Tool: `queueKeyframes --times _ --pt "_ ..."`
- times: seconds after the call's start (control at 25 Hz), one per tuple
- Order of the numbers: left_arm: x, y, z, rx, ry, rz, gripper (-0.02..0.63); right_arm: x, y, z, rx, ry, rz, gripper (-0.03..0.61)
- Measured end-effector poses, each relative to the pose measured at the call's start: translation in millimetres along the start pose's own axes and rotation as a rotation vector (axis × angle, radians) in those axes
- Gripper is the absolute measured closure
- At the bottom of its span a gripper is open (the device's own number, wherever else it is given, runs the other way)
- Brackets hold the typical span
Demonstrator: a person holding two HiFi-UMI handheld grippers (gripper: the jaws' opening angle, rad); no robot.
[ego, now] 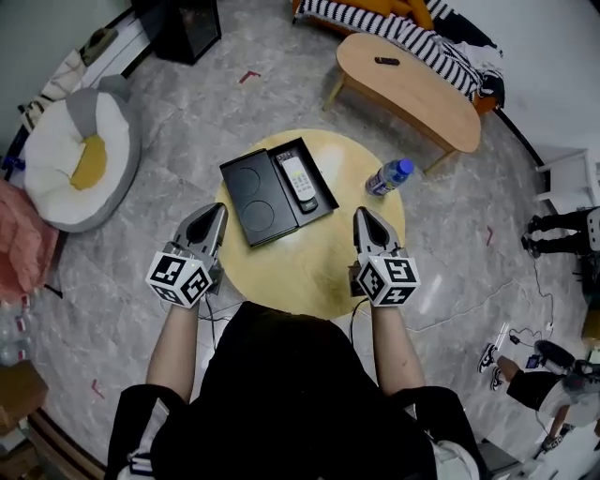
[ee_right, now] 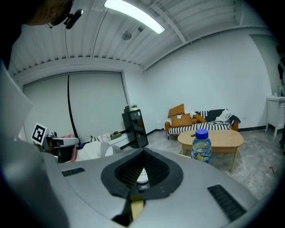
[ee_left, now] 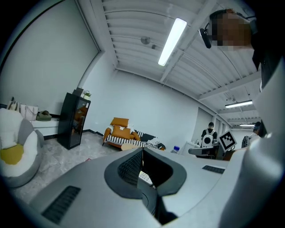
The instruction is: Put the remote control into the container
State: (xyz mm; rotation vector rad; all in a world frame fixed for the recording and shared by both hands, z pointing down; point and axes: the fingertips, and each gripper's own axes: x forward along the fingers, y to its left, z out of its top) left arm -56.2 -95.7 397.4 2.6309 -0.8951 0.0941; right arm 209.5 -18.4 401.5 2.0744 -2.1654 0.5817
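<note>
The remote control point(ego: 298, 178) is light grey with a dark frame. It lies lengthwise in the long right-hand compartment of the black container point(ego: 246, 199), which sits on the round wooden table point(ego: 309, 272). Both grippers hover over the table's near half, apart from the container. My left gripper point(ego: 217, 212) is near the container's front-left corner, jaws together and empty. My right gripper point(ego: 364, 215) is to the container's right, also shut and empty. Past the joined tips of the left gripper point(ee_left: 142, 153) a bit of the remote point(ee_left: 143, 177) shows. The right gripper point(ee_right: 143, 155) likewise frames the remote point(ee_right: 141, 177).
A water bottle point(ego: 388, 176) stands on the table right of the container, close to the right gripper. Beyond are an oval coffee table point(ego: 412, 84), a striped sofa point(ego: 375, 21), a beanbag point(ego: 80, 155) at left and a black cabinet point(ego: 187, 28).
</note>
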Motion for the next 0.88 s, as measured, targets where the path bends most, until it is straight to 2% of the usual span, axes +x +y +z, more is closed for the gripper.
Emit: queueKeyframes --times 0.32,0.88 --pt "7 -11 0 -0.002 -0.010 -0.030 0.606 -5 11 -2 -0.022 0.001 0.033 0.570" --pt "10 -13 3 -0.011 -0.011 -0.055 0.607 2 20 1 0.025 -0.024 0.050 0.571"
